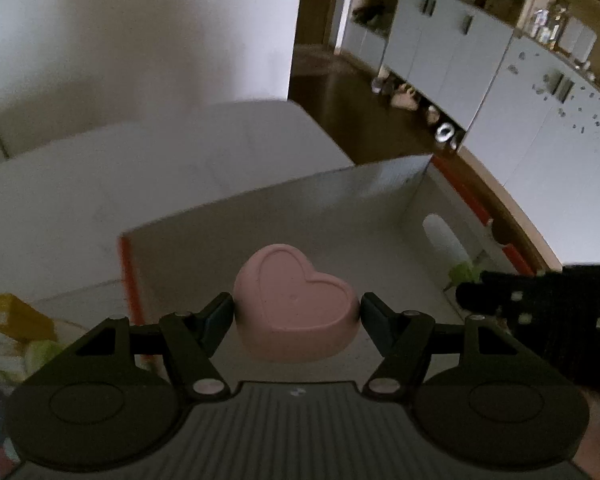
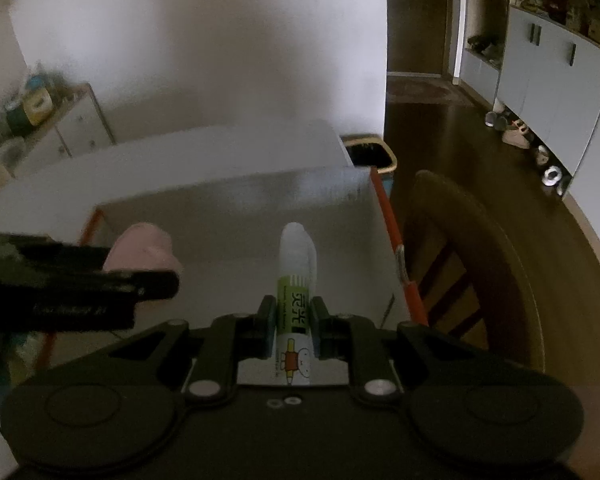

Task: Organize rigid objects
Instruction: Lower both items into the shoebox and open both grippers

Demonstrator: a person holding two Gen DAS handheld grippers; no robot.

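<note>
- Heart (image 1: 296,300) sitting pinched in left gripper (image 1: 297,310) above box (image 1: 260,208).
- Glue stick (image 2: 296,280) sitting clamped in right gripper (image 2: 293,320) over same box.
- Box floor blurring; contents unclear.

The only print that can be read stands on the glue stick (image 2: 294,312), seen in the right wrist view. Its green and white label bears two large dark Chinese characters, 灵光, running along the tube. Beside them runs a line of small print, too fine to make out. Lower on the tube, on the white part, stands a small cartoon figure in orange with a yellow pencil above it. The other objects in both views show no legible text.
</note>
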